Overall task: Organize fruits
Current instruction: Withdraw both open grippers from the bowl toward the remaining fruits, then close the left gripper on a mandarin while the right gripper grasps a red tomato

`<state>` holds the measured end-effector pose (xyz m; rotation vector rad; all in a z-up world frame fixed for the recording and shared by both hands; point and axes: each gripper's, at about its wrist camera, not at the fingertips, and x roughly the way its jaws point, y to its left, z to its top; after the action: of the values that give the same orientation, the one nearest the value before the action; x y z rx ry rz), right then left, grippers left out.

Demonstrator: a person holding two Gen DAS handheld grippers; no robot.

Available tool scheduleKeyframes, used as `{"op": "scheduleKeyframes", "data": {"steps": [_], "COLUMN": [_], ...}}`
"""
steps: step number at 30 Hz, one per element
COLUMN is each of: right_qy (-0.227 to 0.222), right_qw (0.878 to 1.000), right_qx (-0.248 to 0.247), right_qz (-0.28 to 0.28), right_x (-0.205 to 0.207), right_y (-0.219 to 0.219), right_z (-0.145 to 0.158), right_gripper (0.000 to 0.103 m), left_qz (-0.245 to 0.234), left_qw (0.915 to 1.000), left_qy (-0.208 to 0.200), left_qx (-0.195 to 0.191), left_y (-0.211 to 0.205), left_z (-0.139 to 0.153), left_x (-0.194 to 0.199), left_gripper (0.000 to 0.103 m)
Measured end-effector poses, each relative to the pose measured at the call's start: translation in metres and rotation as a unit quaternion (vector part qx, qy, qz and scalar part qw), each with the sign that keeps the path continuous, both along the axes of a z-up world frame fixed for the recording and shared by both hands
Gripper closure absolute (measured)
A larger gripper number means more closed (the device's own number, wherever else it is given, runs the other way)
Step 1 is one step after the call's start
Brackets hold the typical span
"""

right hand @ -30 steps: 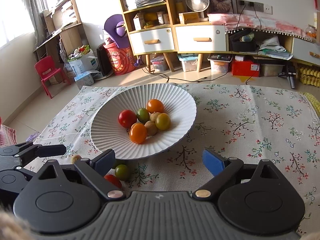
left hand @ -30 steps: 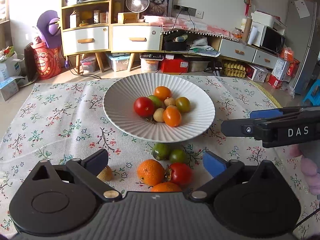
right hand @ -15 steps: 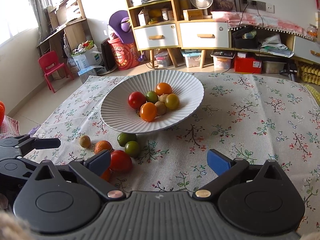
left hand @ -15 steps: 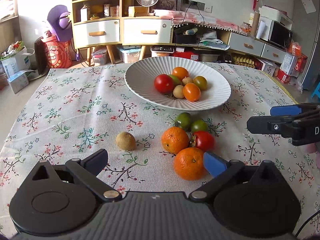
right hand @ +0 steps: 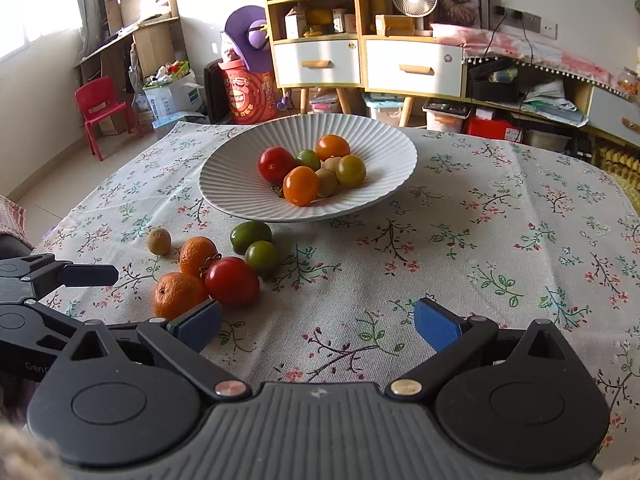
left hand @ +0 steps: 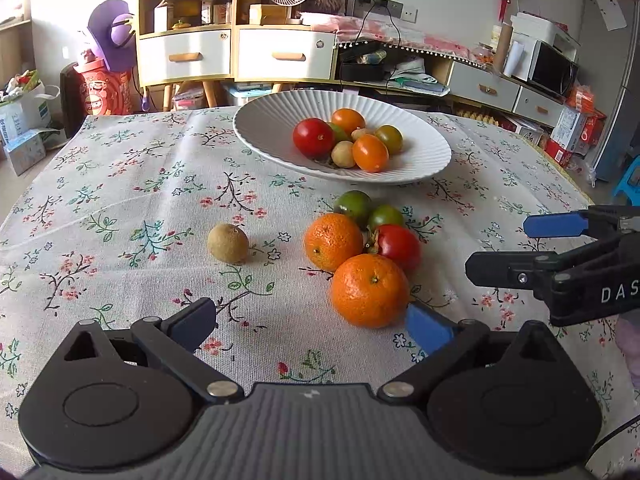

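Left wrist: left gripper (left hand: 310, 324) wide open, empty, w/ near orange (left hand: 369, 290) just beside its right pad. Bare cloth (left hand: 120, 200) to left, up to far edge.

Right wrist: right gripper (right hand: 318, 326) wide open, empty. Loose fruit cluster (right hand: 224, 268) near-left of plate (right hand: 240, 184); open cloth to right.

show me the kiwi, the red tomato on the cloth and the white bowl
kiwi (left hand: 228, 243), left wrist view, middle of its brown skin
red tomato (right hand: 232, 281), right wrist view, centre of its front face
white bowl (right hand: 236, 184), right wrist view, bare ribbed inner wall left of the fruit
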<state>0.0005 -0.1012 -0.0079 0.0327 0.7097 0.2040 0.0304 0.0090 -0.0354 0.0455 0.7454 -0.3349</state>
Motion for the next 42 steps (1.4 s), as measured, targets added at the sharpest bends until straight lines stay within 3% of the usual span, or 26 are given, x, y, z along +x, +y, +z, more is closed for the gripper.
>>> {"op": "scheduleKeyframes", "data": {"steps": [8, 13, 18, 32, 42], "right_qy": [0.008, 0.012, 0.013, -0.005, -0.018], "right_qw": [1.000, 1.000, 1.000, 0.998, 0.992], "right_qx": [-0.001, 0.007, 0.010, 0.017, -0.001], "right_qz": [0.009, 0.011, 0.020, 0.068, 0.121], "right_x": [0.001, 0.003, 0.004, 0.003, -0.002], "right_y": [-0.001, -0.004, -0.002, 0.020, 0.043], "right_z": [-0.008, -0.010, -0.012, -0.011, -0.010], "right_gripper": [0.001, 0.001, 0.001, 0.006, 0.032], "left_qz": [-0.008, -0.035, -0.059, -0.007, 0.002], "left_qw": [0.9999, 0.9992, 0.9978, 1.0000, 0.9998], "left_qy": [-0.010, -0.022, -0.031, 0.000, 0.021], "left_qx": [0.002, 0.001, -0.007, 0.007, -0.003], "left_y": [-0.008, -0.014, -0.016, 0.014, 0.024], "left_z": [-0.006, -0.004, -0.002, 0.005, 0.007], "left_x": [0.002, -0.001, -0.004, -0.001, -0.002], "left_gripper": [0.012, 0.034, 0.063, 0.064, 0.064]}}
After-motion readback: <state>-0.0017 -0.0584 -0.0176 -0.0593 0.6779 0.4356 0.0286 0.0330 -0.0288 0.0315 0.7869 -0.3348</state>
